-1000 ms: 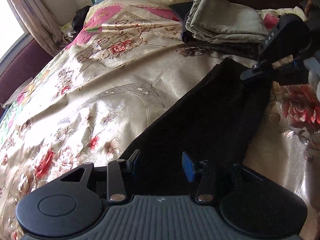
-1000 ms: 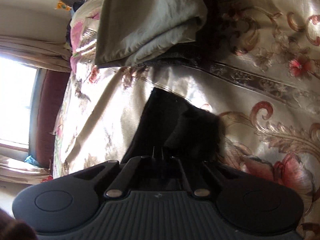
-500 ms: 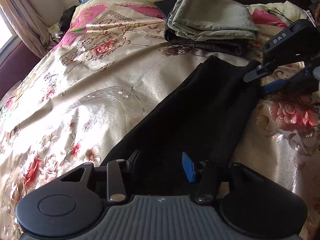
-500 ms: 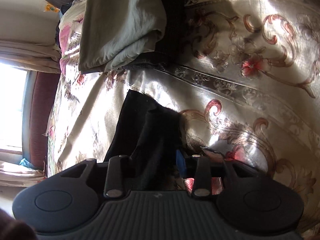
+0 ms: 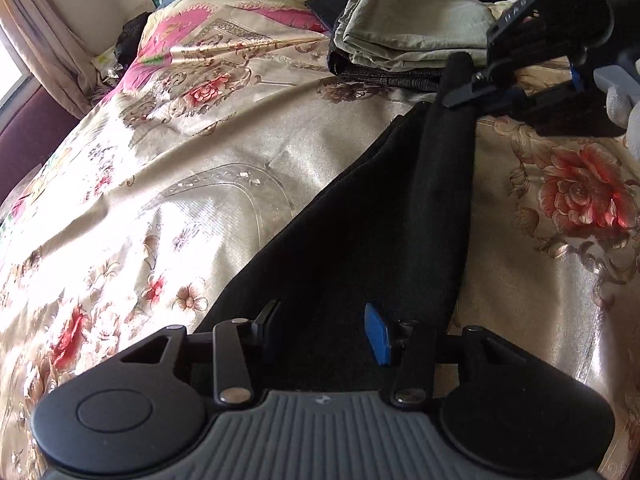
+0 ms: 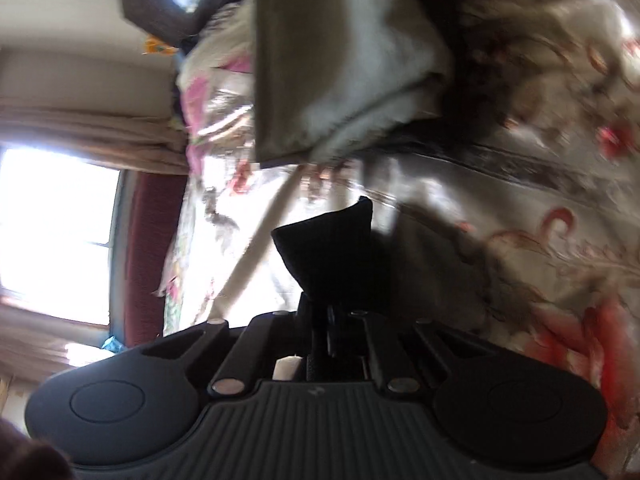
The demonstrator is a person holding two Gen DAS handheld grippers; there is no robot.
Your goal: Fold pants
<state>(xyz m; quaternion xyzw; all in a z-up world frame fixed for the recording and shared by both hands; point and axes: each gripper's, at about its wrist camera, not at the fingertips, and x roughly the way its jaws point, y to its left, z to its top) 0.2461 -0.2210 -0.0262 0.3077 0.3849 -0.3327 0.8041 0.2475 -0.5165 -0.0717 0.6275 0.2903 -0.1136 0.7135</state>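
Black pants (image 5: 372,224) lie lengthwise on the floral bedspread (image 5: 192,184). My left gripper (image 5: 324,326) is open, its fingers low over the near end of the pants. My right gripper (image 6: 320,320) is shut on the far end of the pants (image 6: 328,248) and holds that end lifted off the bed. It also shows in the left wrist view (image 5: 468,94), where the lifted edge of the pants stands up as a ridge. The right wrist view is blurred.
A stack of folded clothes, olive on top (image 5: 412,36) and dark below, lies at the bed's far side, also in the right wrist view (image 6: 344,60). A window with curtains (image 6: 52,224) is to the left. A dark headboard runs behind.
My right gripper opened, then shut on the far end of the pants and lifted it. My left gripper stayed open over the near end.
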